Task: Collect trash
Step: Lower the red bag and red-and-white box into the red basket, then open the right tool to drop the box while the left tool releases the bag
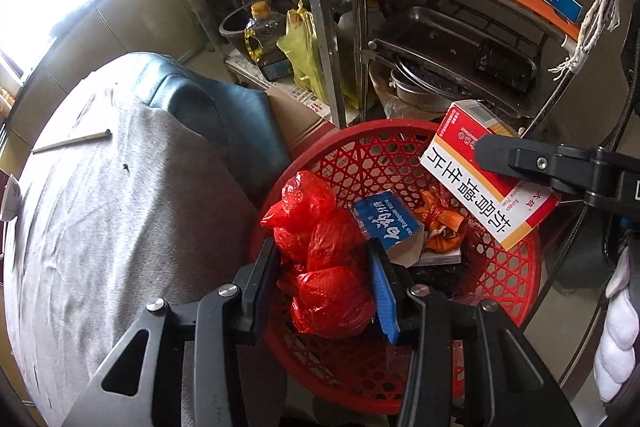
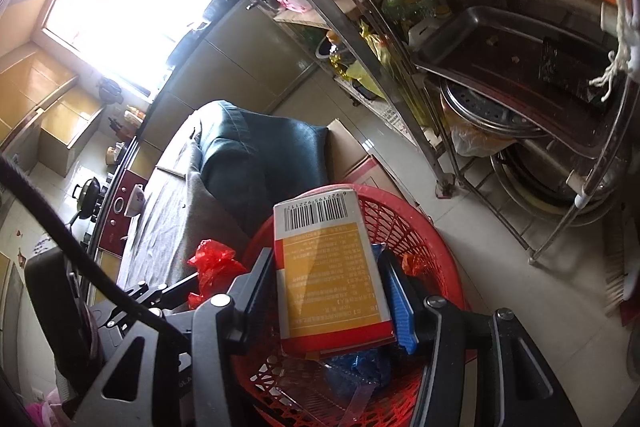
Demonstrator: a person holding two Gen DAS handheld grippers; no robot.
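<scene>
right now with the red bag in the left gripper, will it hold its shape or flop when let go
Likely floppy: the red bag is thin, crinkled plastic, bulging between the left gripper fingers. Probably light for its bulk, so it should drop softly into the basket. Its glossy film may slip or cling to a pad.

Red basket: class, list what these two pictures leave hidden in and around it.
- Red basket: bottom hidden, left wrist view, by red plastic bag and blue carton.
- Medicine box: front face turned away, right wrist view.
- Basket's near rim: covered by right gripper.
</scene>
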